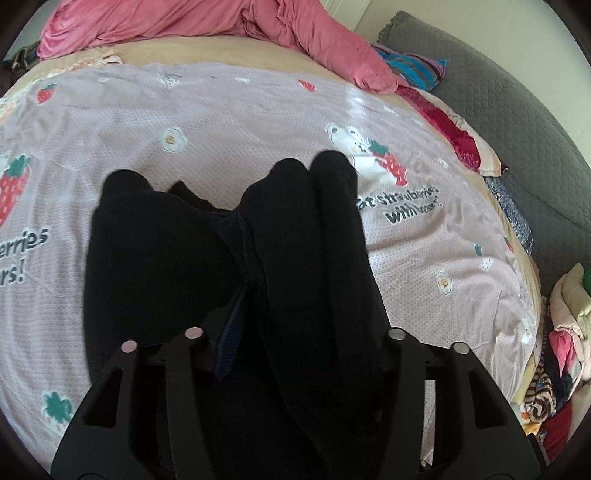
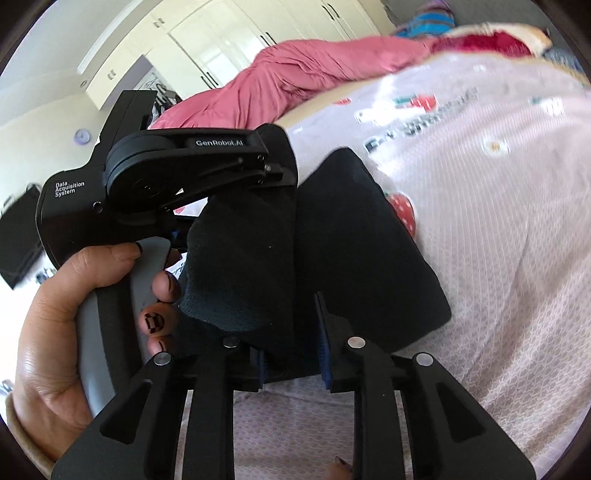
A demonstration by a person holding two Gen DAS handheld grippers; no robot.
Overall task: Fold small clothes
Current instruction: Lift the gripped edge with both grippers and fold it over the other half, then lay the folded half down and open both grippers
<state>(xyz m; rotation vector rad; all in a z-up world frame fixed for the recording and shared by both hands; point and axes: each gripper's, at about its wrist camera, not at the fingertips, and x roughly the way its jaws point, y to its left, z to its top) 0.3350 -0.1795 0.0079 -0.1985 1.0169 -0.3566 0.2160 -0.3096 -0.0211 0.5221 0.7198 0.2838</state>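
Observation:
A small black garment [image 1: 207,251] hangs bunched over my left gripper [image 1: 258,332], which is shut on its folds above the bed. Only one blue pad of it shows; the cloth hides the rest. In the right wrist view the same black garment [image 2: 354,243] drapes between both grippers. My right gripper [image 2: 291,354] stands open, its blue pads on either side of the lower edge of the cloth. The left gripper's body [image 2: 177,173] and the hand holding it [image 2: 66,314] are just left of the cloth.
The bed is covered by a pale pink strawberry-print sheet [image 1: 229,122]. A pink blanket [image 1: 207,18] lies bunched at the far edge. A grey quilted cushion [image 1: 491,110] and a pile of clothes [image 1: 561,350] are at the right. White wardrobes [image 2: 229,40] stand behind.

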